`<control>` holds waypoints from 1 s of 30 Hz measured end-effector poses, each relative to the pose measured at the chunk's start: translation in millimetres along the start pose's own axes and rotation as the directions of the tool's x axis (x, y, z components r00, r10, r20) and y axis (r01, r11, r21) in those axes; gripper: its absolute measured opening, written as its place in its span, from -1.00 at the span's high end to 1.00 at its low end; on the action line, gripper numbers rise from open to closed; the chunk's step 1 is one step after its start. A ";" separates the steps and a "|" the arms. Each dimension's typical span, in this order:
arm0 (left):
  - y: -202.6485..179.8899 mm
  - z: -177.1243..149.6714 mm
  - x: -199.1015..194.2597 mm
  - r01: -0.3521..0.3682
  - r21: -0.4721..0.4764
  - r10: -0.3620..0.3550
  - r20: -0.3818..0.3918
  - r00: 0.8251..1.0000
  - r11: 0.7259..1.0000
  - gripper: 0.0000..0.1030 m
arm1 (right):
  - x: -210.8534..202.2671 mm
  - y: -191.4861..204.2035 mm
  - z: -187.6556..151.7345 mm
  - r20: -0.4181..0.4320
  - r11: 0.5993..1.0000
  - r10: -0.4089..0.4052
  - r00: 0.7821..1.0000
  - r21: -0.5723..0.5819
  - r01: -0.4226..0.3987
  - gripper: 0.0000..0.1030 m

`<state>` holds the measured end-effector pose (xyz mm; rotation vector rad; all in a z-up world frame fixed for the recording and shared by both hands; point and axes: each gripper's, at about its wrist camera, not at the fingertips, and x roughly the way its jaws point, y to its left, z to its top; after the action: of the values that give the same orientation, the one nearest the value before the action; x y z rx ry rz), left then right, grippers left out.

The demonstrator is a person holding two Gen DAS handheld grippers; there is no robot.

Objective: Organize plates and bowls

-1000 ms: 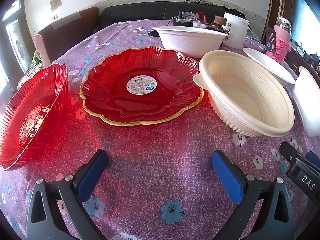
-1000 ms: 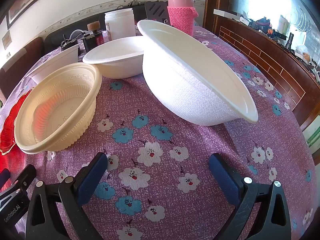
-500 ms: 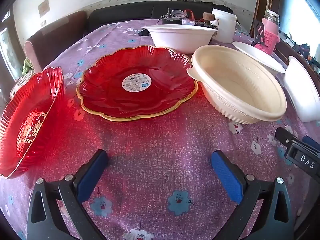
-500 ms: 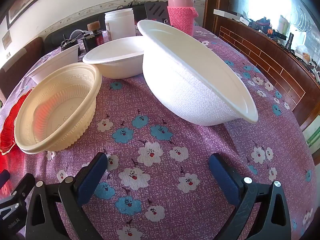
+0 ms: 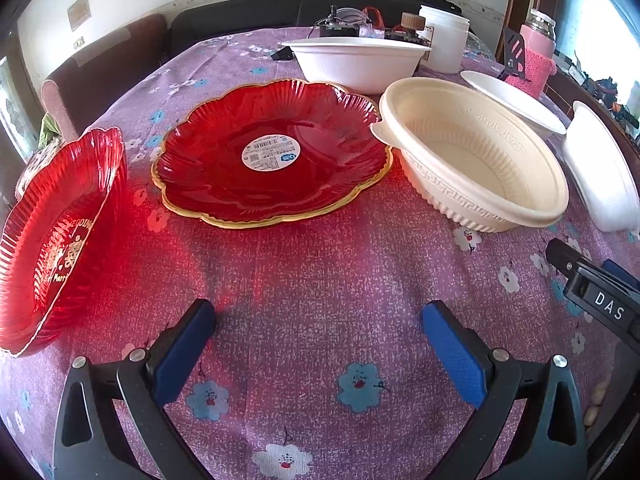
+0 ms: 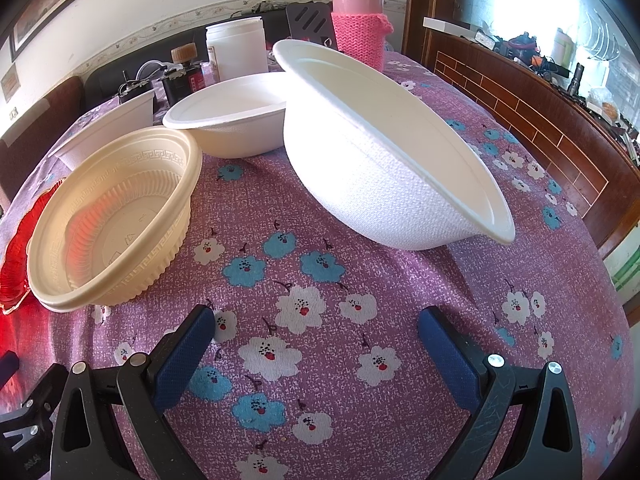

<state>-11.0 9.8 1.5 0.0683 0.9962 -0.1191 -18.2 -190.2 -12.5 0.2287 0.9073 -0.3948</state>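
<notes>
Evidently nothing sorted yet. Left gripper (image 5: 318,350) fingers spread wide, holding nothing, above bare cloth at near tabletop edge. Right gripper (image 6: 316,354) likewise wide, empty, near edge. Outward from left: gold-rimmed plate (image 5: 272,156) flat mid-table; second red plate (image 5: 60,236) by left edge, separate. Cream bowl (image 5: 476,160) just beside gold-rimmed plate. Outward from right: big white bowl (image 6: 384,148) tilted; small white bowl (image 6: 232,120) behind it; far bowl (image 5: 356,60) toward far edge. No stacks formed; judgement: all stacking left.
</notes>
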 end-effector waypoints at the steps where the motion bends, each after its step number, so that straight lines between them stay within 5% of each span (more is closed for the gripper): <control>1: 0.1 0.2 0.0 0.001 0.002 -0.001 -0.002 1.000 1.000 -1.00 | -0.3 -0.5 -0.5 0.000 1.000 -0.001 1.000 0.002 0.001 -0.98; 14: -1.7 2.2 2.0 -0.024 -0.016 0.024 -0.005 1.000 1.000 -1.00 | -1.1 4.9 -2.2 -0.081 1.000 0.007 0.997 0.003 -0.007 -0.98; 20: 0.7 -7.8 -5.1 0.010 0.009 -0.010 -0.016 1.000 1.000 -1.00 | -8.1 7.8 -11.9 -0.110 1.000 -0.005 0.994 0.019 0.007 -0.98; 23: 9.9 -14.2 -18.1 0.091 -0.032 -0.091 -0.011 0.996 0.995 -1.00 | -13.8 7.0 -18.4 -0.126 1.000 0.004 0.992 0.008 -0.003 -0.98; 26: 21.0 -19.1 -42.5 0.116 -0.062 -0.112 0.068 0.991 0.991 -1.00 | -18.8 6.3 -24.2 -0.133 1.000 0.009 0.991 -0.007 -0.010 -0.98; 30: 34.9 -24.4 -88.3 0.056 -0.075 -0.036 0.242 0.970 0.996 -1.00 | -22.9 5.6 -30.2 -0.113 1.000 0.004 0.994 -0.004 -0.005 -0.98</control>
<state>-74.3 53.1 62.6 -0.0430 0.7589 -0.1261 -50.1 -169.0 -12.1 0.2510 1.0182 -0.3785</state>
